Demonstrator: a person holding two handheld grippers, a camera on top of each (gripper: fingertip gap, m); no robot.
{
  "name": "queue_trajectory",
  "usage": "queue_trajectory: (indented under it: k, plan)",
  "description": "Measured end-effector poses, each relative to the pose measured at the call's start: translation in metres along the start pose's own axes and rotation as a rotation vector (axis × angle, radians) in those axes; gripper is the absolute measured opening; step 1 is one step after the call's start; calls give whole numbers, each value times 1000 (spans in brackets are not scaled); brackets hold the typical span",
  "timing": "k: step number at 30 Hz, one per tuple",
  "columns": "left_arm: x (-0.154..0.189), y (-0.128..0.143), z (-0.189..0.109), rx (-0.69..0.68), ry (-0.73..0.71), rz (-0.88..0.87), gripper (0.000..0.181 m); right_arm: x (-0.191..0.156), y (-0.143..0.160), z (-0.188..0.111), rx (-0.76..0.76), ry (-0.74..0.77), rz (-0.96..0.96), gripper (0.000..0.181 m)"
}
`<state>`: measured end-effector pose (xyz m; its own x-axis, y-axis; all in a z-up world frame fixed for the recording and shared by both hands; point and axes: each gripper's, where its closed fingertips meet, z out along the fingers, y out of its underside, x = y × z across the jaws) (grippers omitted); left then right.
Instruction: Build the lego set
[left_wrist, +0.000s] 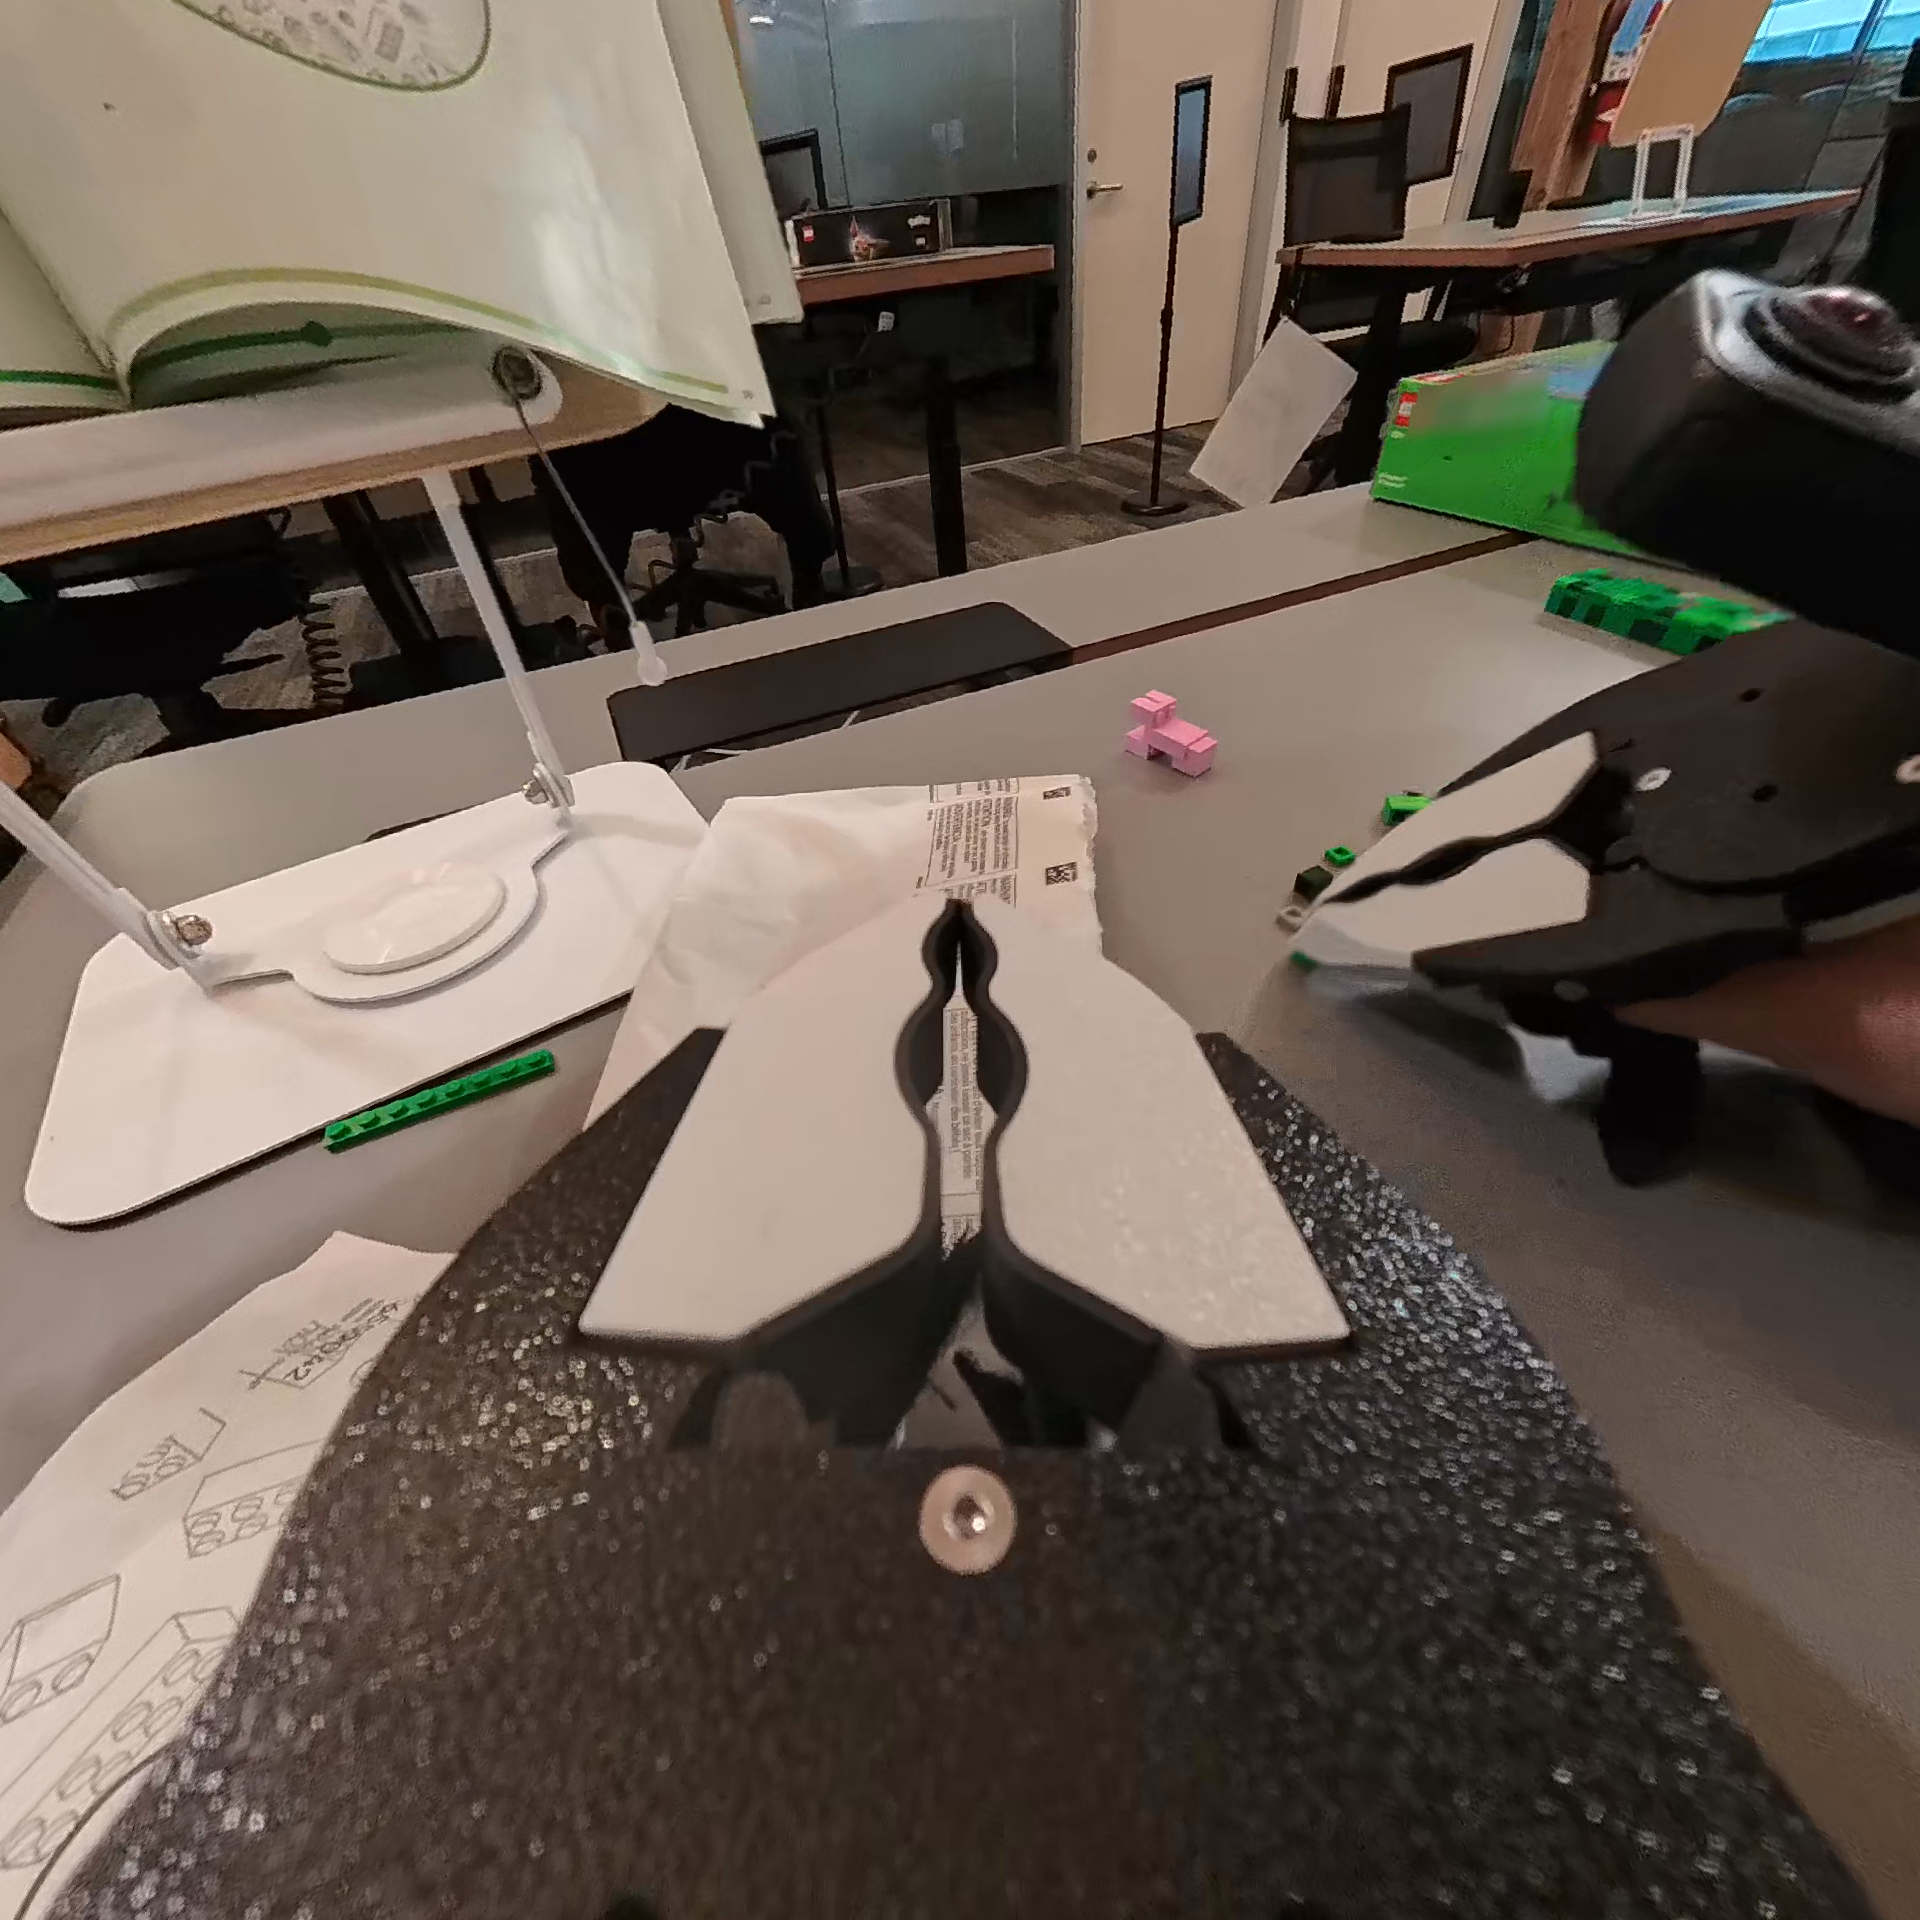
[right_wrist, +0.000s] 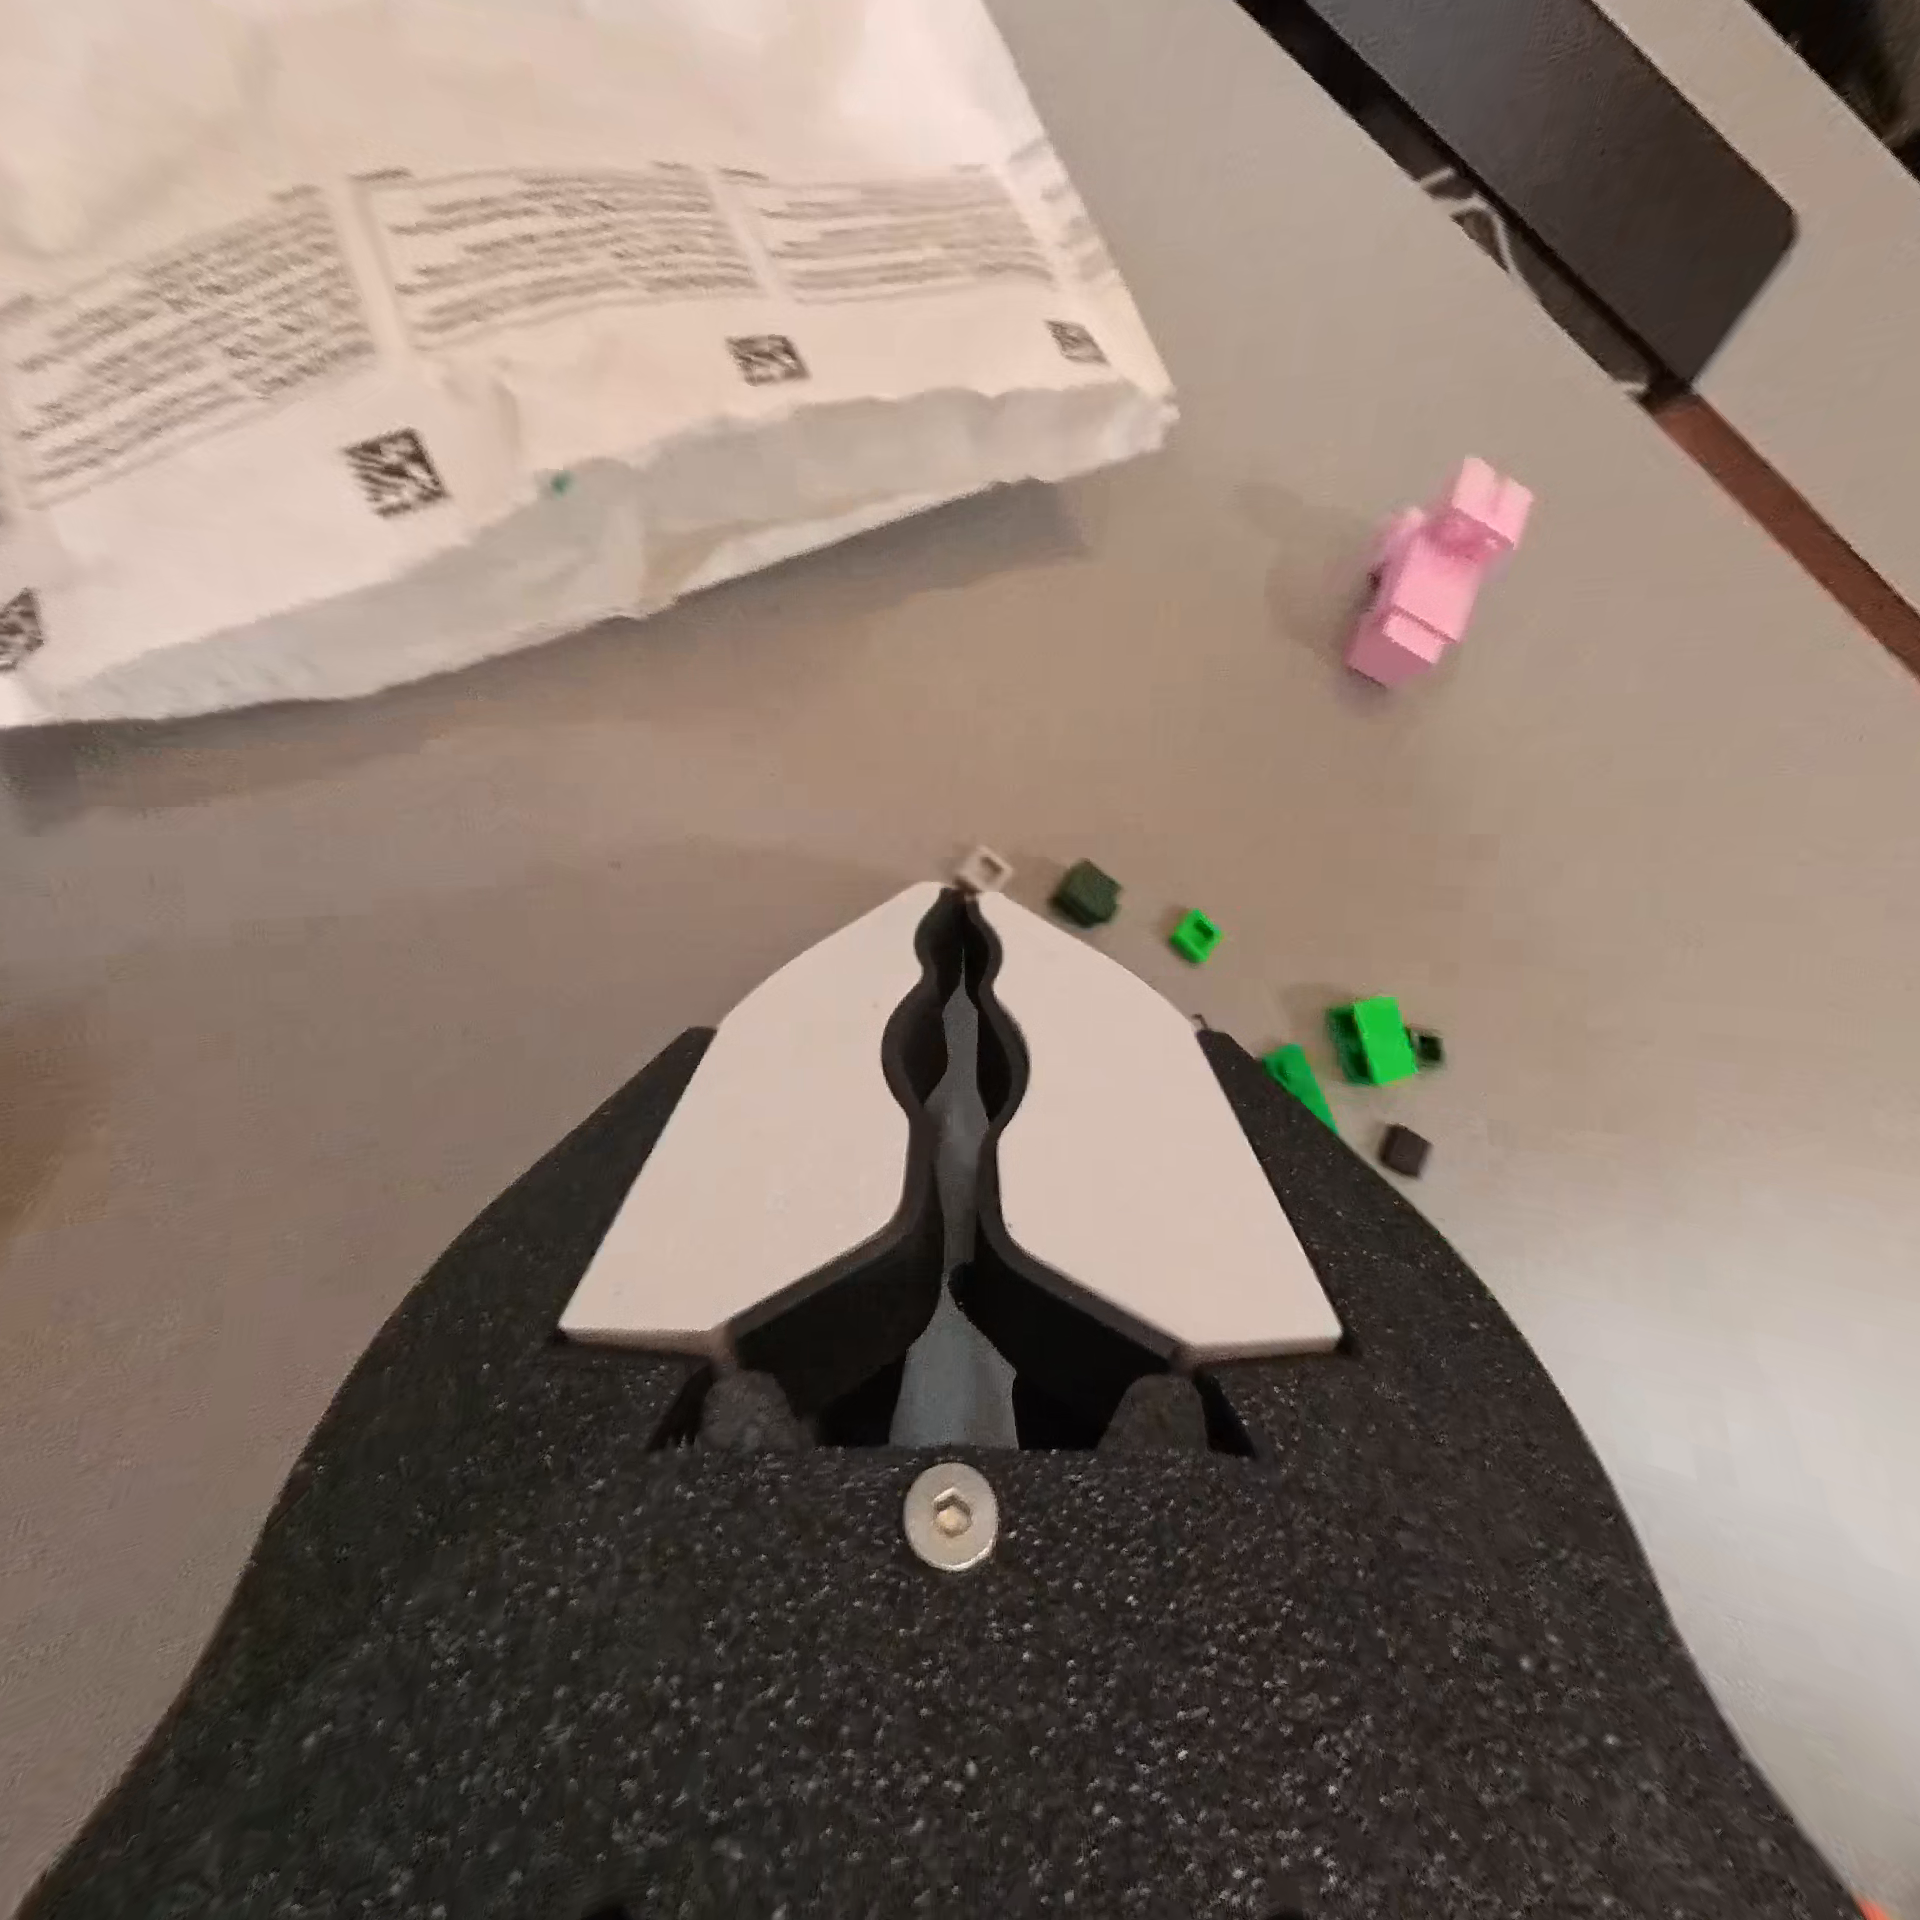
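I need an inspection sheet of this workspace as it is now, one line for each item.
Surface: grey table, a seam across it.
Job's things: pink lego pig; long green plate partly on the white stand base; small loose pieces, one white, one dark green, others bright green.
Clutter: torn white paper bag; green box.
Grippers: left gripper shut, over the bag; right gripper shut, tips at the white piece.
Cables: coiled black cord behind the table.
Surroundings: office desks, chairs, door.

Loose green bricks (right_wrist: 1369, 1040) beside pink pig (right_wrist: 1439, 577)
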<state>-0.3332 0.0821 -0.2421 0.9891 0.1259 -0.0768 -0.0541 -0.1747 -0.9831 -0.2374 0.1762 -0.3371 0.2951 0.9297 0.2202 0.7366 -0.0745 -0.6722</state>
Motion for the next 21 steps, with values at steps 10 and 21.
queue_trajectory:
  k: [10, 21]
  plan:
    - [-24, -6, -14, -31, 6, -7, 13, 14, -52, -16, 213, -213, -142, 31]
    - [-34, -10, -60, -121, 39, -104, 16, 11, -68, 38, 147, -230, -651, 38]
